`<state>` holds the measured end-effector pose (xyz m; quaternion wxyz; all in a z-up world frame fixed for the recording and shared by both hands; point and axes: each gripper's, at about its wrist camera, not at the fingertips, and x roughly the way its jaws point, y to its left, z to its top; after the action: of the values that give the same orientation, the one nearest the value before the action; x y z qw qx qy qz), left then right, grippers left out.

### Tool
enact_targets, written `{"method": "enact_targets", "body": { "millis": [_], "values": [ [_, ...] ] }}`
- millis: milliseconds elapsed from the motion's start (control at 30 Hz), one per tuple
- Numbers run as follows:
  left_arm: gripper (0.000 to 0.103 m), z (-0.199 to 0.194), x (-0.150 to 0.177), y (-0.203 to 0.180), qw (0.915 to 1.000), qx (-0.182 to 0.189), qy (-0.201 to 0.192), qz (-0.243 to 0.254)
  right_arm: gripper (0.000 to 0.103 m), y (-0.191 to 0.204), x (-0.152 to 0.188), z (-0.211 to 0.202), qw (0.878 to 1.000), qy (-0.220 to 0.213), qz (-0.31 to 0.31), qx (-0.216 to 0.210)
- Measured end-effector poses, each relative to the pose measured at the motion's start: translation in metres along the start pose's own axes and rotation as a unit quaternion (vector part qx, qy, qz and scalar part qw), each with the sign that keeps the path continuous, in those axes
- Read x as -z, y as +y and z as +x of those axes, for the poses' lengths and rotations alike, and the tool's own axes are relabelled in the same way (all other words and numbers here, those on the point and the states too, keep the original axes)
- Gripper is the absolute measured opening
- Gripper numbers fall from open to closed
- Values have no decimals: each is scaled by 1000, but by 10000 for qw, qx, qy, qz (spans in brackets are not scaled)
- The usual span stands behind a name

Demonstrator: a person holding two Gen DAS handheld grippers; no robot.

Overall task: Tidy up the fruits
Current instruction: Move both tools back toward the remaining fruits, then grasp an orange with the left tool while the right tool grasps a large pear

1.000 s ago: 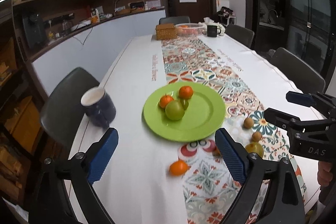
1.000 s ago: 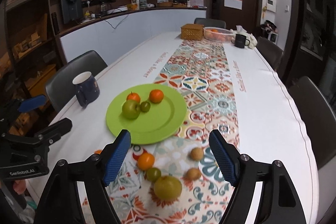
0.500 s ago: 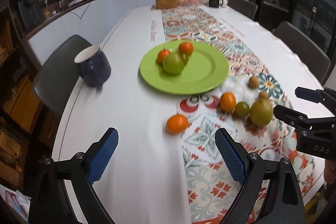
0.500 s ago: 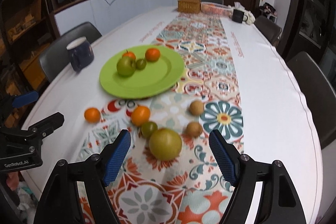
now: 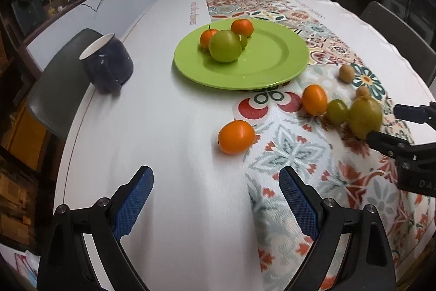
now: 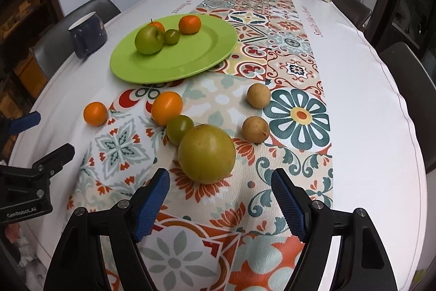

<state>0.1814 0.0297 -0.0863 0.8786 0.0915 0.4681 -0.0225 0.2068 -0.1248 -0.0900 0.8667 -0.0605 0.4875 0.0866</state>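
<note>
So both grippers are empty with jaws apart, the right gripper (image 6: 219, 205) lined up just short of the big green fruit (image 6: 206, 153) on the runner, which I'd guess gets pinched next and carried to the green plate (image 6: 190, 56).

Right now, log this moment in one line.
left tool: open, empty | right tool: open, before big green fruit | plate: four fruits | off plate: six
</note>
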Motion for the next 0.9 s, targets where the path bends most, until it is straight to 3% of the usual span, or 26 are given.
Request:
{"method": "enact_targets", "body": {
  "millis": [233, 533, 600, 767, 900],
  "values": [
    [90, 18, -15, 3, 9998, 189, -39, 42, 77, 5, -5, 11, 9999, 125, -114, 15],
    [68, 43, -24, 2, 9984, 501, 208, -127, 73, 8, -12, 22, 9998, 189, -100, -27],
    [57, 45, -24, 2, 9978, 595, 231, -163, 72, 9, -12, 25, 9997, 216, -119, -12],
    [39, 49, -24, -1, 9966, 747, 283, -188, 61, 8, -11, 28, 9995, 272, -102, -104],
    [36, 49, -26, -3, 9967, 753, 256, -152, 51, 8, -10, 31, 9992, 301, -89, -241]
  ]
}}
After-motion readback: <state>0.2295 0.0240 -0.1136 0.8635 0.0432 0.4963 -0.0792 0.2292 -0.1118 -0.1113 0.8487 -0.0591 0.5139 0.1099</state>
